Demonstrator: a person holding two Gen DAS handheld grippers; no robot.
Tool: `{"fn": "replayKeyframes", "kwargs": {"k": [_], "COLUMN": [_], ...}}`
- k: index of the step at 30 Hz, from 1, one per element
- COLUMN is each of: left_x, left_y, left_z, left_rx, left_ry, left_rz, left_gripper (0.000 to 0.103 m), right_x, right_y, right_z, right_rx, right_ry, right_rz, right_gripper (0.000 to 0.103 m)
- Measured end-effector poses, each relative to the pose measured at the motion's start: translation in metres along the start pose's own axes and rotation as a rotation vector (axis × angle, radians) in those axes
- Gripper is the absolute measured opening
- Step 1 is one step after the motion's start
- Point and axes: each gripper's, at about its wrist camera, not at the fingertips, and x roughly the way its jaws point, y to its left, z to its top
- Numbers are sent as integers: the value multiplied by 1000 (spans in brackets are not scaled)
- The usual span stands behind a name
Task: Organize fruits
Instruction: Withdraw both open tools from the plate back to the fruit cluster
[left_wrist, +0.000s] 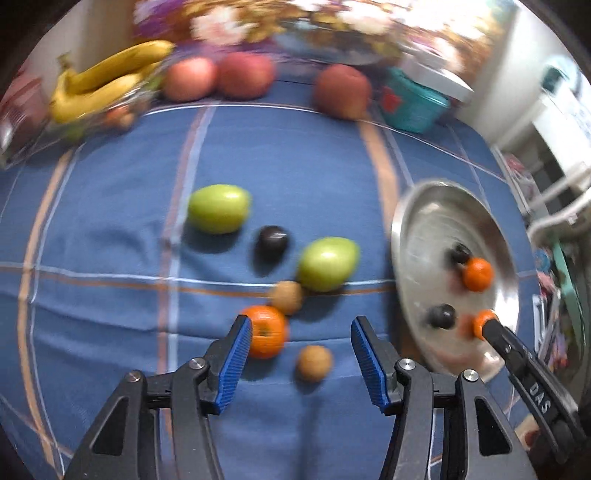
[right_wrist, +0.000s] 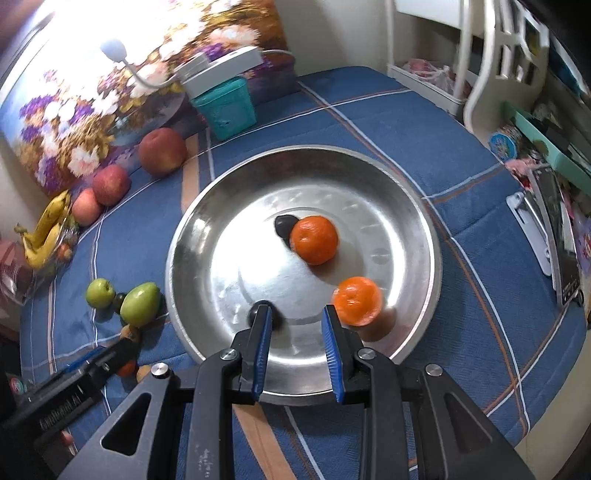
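Note:
A round steel plate (right_wrist: 207, 243) lies on the blue cloth, and shows in the left wrist view (left_wrist: 417, 221). It holds two tangerines (right_wrist: 314, 240) (right_wrist: 357, 301) and two dark plums (right_wrist: 284, 224) (right_wrist: 258, 310). My right gripper (right_wrist: 295, 321) is open and empty over the plate's near part, beside the nearer tangerine. My left gripper (left_wrist: 301, 328) is open above the cloth, its left finger beside a tangerine (left_wrist: 266, 331). Two brown round fruits (left_wrist: 314, 362) (left_wrist: 286, 296), two green fruits (left_wrist: 218, 208) (left_wrist: 327, 264) and a dark plum (left_wrist: 273, 240) lie on the cloth.
Three red apples (left_wrist: 188, 78) (left_wrist: 245, 74) (left_wrist: 341, 90), bananas (left_wrist: 103, 79) in a clear bowl and a teal tub (left_wrist: 413, 105) stand along the back. A flowered panel (right_wrist: 92, 92) is behind them. White shelves (right_wrist: 498, 62) stand at the right.

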Motion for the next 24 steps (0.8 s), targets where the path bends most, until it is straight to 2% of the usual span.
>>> {"fn": "replayKeyframes", "kwargs": {"k": [10,13,14,15,16,17,22,24], "left_x": [-18,-19,-19,-19,-19,-18,-13,-11], "left_y": [42,47,46,46,46,46,43,42], "left_z": [6,4,6,6,6,6,7,8], "left_rx": [-104,-116,-115,-111,-106,-104,-90,-85], "left_ry": [-32,-24,-21,-20,-20,-18,-17,-19], "left_rz": [47,61,66,70,74,77,92,117], "left_gripper": [62,70,75,76,76,79,92,103], "right_x": [-2,0,0,1,2,3,7,9], "right_y": [34,35,35,35,35,34,30,29], "right_z": [-7,-7,-7,-7,-8,-8,-8,-8], "right_rx": [-105,-111,-111,-109,-108,-108,-88,-86], "right_ry": [2,2,0,-3,-4,-3,7,8], "right_rz": [37,26,20,8,-6,-13,-11,-16], "right_gripper": [28,29,39,64,73,76,76,82]}}
